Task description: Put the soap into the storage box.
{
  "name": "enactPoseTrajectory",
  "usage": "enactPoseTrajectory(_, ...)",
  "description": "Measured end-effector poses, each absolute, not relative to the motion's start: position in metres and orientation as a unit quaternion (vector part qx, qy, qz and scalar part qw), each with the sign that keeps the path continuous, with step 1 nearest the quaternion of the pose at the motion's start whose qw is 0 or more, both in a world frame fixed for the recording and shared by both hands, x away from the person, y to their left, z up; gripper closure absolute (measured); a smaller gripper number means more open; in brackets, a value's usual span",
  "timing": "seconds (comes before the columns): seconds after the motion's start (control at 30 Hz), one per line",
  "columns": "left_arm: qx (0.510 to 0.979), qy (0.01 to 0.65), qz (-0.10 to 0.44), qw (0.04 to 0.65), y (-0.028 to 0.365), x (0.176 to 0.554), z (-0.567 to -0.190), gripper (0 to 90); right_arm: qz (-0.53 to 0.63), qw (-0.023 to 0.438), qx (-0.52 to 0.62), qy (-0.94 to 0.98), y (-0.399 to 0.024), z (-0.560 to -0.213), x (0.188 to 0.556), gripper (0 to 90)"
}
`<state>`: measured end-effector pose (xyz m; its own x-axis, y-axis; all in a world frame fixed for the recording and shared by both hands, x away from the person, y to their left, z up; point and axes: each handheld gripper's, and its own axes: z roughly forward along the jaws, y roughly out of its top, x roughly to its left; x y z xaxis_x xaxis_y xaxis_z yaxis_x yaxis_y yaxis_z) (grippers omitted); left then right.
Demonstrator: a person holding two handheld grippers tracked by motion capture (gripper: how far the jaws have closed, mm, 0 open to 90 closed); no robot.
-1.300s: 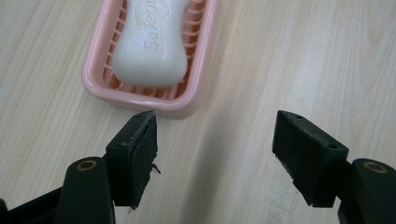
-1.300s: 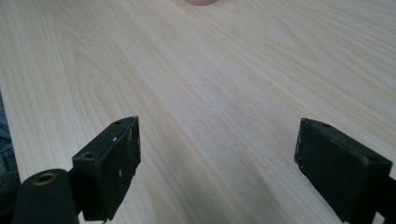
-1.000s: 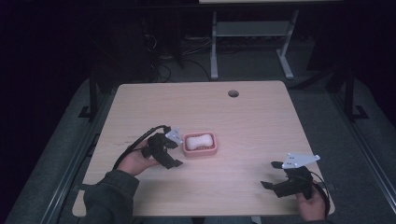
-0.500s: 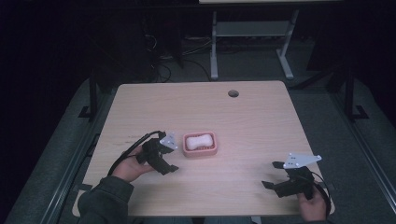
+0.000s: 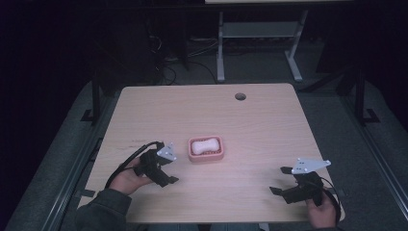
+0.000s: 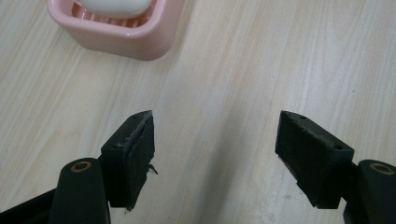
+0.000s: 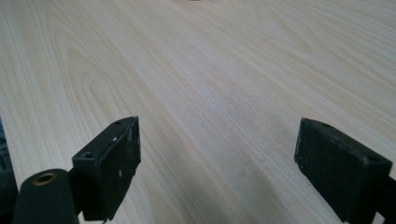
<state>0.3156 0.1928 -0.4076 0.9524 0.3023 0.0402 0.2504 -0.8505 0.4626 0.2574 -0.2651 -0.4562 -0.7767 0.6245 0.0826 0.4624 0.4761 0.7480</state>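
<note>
Soap dish [image 5: 206,149], pink, sits near the middle of the desk [image 5: 269,125], a little toward the person's side. One white bar of soap [image 5: 204,145] lies inside it, flat on the ribbed floor of the dish, within the rim on all sides as far as the high view shows. Nothing else is in the dish.

Left gripper [image 5: 166,173] rests low over the desk just to the left of the dish, apart from it and not touching. Jaws stand wide and have just been opening a little further; nothing but bare wood lies between them. In the left gripper view the near corner of the dish [image 6: 116,32] and the edge of the soap [image 6: 114,5] sit beyond the jaw tips, off toward the upper left (so the gripper is not lined up on the dish).

Right gripper [image 5: 284,182] is well apart, near the front right corner of the desk, jaws wide and empty over bare wood.

Progress, judged: the soap looks seated in its dish and neither gripper holds anything, so the placing seems done. What may be left is only clearing the hands away; the frames show no further item waiting.
</note>
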Motion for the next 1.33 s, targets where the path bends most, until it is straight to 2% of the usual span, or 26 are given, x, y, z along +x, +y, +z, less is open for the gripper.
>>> enactPoseTrajectory(1.33, 0.951, 0.186, 0.064, 0.238, 0.234, 0.279, -0.433, 27.6, 0.394, 0.099, 0.316, 0.857, -0.263, -0.457, 0.257, 14.2)
